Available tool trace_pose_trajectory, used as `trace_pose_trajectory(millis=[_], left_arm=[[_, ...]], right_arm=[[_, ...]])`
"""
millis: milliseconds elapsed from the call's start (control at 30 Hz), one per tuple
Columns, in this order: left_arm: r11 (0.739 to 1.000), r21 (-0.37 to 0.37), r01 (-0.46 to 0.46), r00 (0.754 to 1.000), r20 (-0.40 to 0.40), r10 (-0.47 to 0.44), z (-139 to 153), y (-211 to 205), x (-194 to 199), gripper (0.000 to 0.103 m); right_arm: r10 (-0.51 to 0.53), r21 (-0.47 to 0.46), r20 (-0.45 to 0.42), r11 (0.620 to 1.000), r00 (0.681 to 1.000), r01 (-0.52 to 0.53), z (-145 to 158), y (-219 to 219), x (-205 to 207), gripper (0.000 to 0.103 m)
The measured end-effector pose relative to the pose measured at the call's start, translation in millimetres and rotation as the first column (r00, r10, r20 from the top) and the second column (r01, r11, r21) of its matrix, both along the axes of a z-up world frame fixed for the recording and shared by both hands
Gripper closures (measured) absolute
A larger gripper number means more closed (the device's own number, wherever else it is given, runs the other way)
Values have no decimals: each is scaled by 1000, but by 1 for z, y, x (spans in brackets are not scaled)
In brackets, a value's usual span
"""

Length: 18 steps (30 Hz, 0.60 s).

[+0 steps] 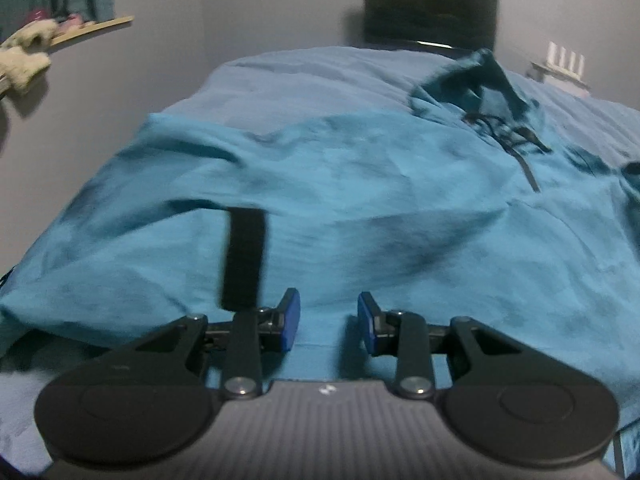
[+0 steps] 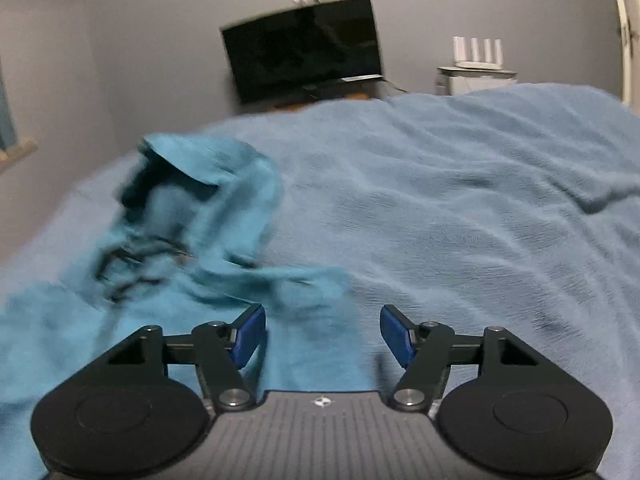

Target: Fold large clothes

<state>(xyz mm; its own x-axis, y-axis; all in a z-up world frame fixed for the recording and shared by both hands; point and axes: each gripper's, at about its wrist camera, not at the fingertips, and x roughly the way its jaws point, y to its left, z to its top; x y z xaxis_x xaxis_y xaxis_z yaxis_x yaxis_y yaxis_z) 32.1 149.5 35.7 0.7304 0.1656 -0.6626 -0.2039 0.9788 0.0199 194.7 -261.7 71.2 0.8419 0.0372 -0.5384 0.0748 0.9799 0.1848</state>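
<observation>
both grippers' fingers (image 1: 289,322) (image 2: 251,336) parted, angled downward.

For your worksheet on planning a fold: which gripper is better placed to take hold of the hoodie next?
Left, probably: the left gripper hangs open directly over the hoodie; the right gripper straddles its edge, half over blanket.

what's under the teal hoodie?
The teal hoodie lies spread on a light blue blanket that shows around its edges. Whatever is beneath the garment's middle is covered.

One teal hoodie (image 1: 360,200) spread over the one bed (image 1: 304,76), one black strap (image 1: 244,256) on it near the near edge. Two grippers, left (image 1: 329,322) and right (image 2: 322,334). One dark screen (image 2: 304,54) beyond the far edge, four white antennas (image 2: 478,51) past the far right corner.
</observation>
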Motion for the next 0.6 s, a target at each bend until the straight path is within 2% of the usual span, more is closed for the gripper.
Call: trace_pose_trajectory(millis=[67,200,267,333,467,533,567,600], left_arm=[[1000,-7,-21,1000,5,21,3,7,-1,73],[999,-12,-40,999,6,40,2,14,-1,73],[999,-3,-39,999,1,39,0,13,0,73],[999,-7,-38,999,-2,38,-2,14,1,73],[999,-9,-36,999,-2,36,-4,15,3,73],[999,-3,-42,999,-5,42,-5,15,4,73],[999,-1,-42,999,-5,42,-6,15,5,73],[999,-1,-42,999,-5,42,-6,15,6,73]], right_arm=[[6,7,19,1000,1000,-6,1,1,-5,38],[-51,8,-2,999,999,51,-4,-8,-3,40],[-72,-34,-48,997,996,71,-12,-13,6,46],[-82,-69,-77,995,994,77,-21,-16,13,45],[-163,-119,-32,980,986,158,-26,-21,17,49],[-223,-164,-26,963,974,216,-30,-22,20,73],[-254,-192,-67,952,965,238,-36,-26,26,87],[-251,-169,-103,958,962,232,-41,-33,29,86]])
